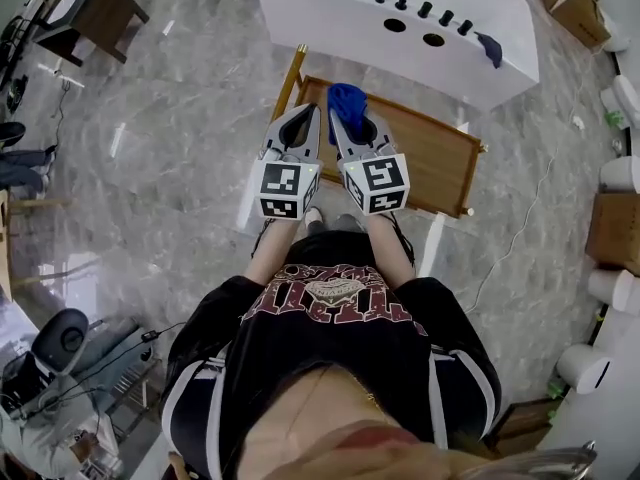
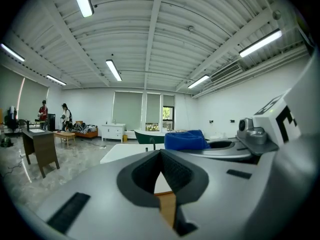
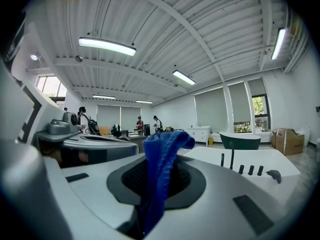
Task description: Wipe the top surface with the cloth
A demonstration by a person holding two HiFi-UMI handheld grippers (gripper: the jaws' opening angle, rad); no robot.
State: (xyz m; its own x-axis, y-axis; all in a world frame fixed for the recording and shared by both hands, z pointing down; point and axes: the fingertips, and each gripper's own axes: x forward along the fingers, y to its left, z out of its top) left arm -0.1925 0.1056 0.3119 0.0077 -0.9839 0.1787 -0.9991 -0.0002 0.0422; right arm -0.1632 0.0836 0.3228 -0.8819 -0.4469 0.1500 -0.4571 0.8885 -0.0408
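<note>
Grey marble floor (image 1: 180, 118), ribbed white ceiling (image 2: 150, 34) w/ strip lights (image 2: 114, 70), far windows (image 2: 168, 115).

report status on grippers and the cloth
Left gripper shut, empty. Right gripper shut on blue cloth, bunched between fingers. Both over wooden table, cloth not down yet. Nothing in the way.

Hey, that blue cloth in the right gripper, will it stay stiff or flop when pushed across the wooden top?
Probably floppy: the blue cloth bunches and folds over above the right gripper, holding no shape. Likely light, since one narrow pinch carries it. It may crumple on the wooden top rather than slide flat.
</note>
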